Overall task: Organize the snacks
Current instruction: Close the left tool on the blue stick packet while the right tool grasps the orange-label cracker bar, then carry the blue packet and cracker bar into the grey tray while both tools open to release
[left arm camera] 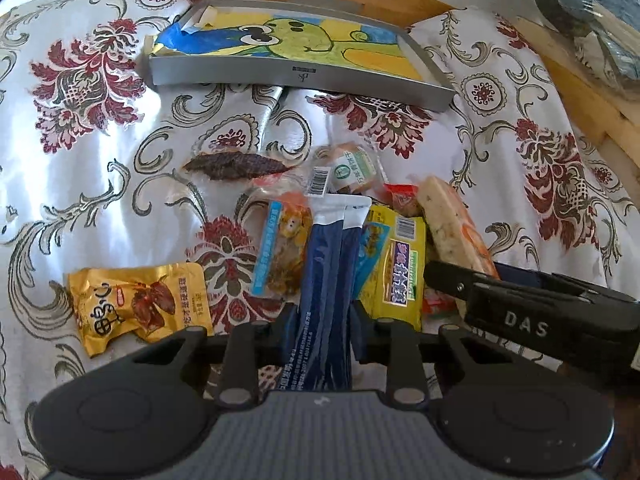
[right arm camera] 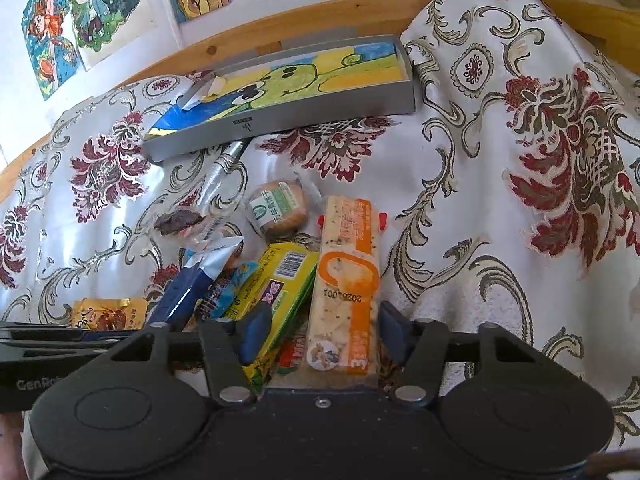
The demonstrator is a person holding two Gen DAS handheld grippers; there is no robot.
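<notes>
A white satin cloth patterned with maroon flowers and grey scrolls (left arm camera: 120,184) is covering the bench, its folds catching daylight. At the far edge a pale wooden rail (right arm camera: 248,40) is running below a white wall hung with colourful cartoon drawings (right arm camera: 80,20). A shallow grey box lined with a green-and-yellow cartoon picture (left arm camera: 296,76) is lying at the far side. Nearer, a heap of snacks is sitting mid-cloth. The left tongs (left arm camera: 324,320) are clamping a dark blue stick sachet (left arm camera: 328,264), while the right tongs (right arm camera: 320,332) are standing apart around an orange-and-cream wrapped cracker bar (right arm camera: 344,296). A gold foil packet (left arm camera: 140,304) is lying apart to the left.
</notes>
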